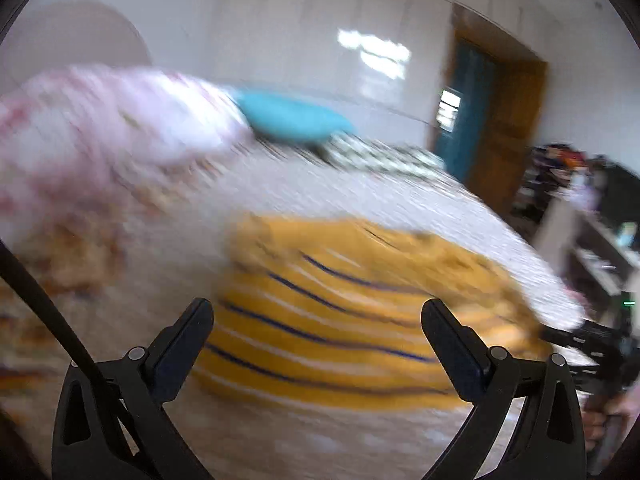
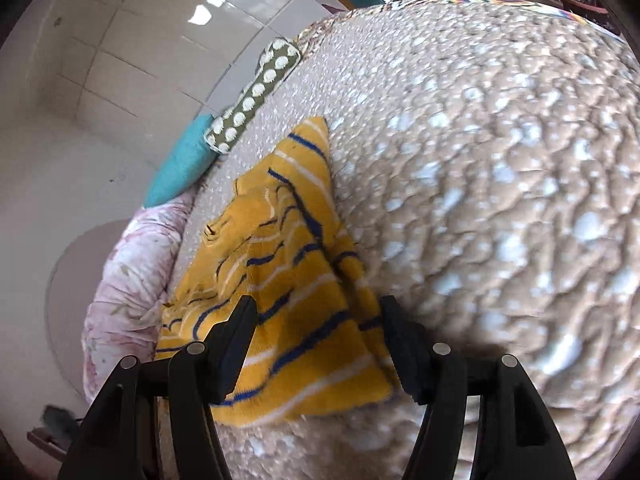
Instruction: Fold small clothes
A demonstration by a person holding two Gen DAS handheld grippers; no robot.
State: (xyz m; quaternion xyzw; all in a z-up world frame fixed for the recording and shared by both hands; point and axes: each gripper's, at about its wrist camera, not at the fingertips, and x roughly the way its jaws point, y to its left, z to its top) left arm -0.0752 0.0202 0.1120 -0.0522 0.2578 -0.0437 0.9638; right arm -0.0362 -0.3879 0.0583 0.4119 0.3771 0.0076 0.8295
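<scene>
Only the left wrist view shows the right gripper (image 1: 576, 336) beside the garment (image 1: 344, 312).

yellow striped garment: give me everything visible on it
The yellow striped garment is mustard-yellow, fuzzy-looking fabric with navy and white stripes. It lies rumpled and partly folded on the tan speckled bedspread, one corner pointing toward the pillows. The open right gripper straddles its near edge without pinching it; the left gripper, also open, faces it in a motion-blurred view.
</scene>
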